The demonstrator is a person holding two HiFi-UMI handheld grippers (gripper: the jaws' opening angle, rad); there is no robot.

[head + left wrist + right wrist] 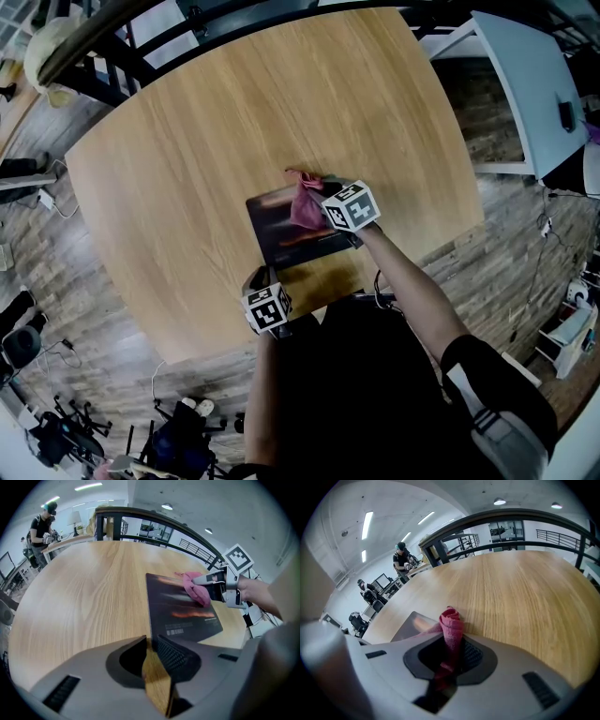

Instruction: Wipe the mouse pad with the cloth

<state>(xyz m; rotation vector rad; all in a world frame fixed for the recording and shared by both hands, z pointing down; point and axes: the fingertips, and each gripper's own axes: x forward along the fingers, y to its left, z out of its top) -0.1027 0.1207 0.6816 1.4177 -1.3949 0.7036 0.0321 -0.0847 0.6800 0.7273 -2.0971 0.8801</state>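
Observation:
A dark mouse pad (284, 236) lies flat on the round wooden table (206, 159), near its front edge. My right gripper (323, 216) is shut on a bunched pink cloth (305, 202), which rests on the pad's far right part. In the right gripper view the cloth (451, 623) stands up between the jaws, with the pad (408, 623) just beyond it. My left gripper (263, 278) is at the pad's near left corner. In the left gripper view its jaws (151, 641) are shut on that corner of the pad (178, 606), and the cloth (194, 587) shows farther right.
The table's front edge runs just behind the left gripper. A white desk (525, 84) stands off to the right, and a dark railing (154, 517) curves behind the table. A person (42, 527) works at a far desk. Cables and gear lie on the floor (56, 412).

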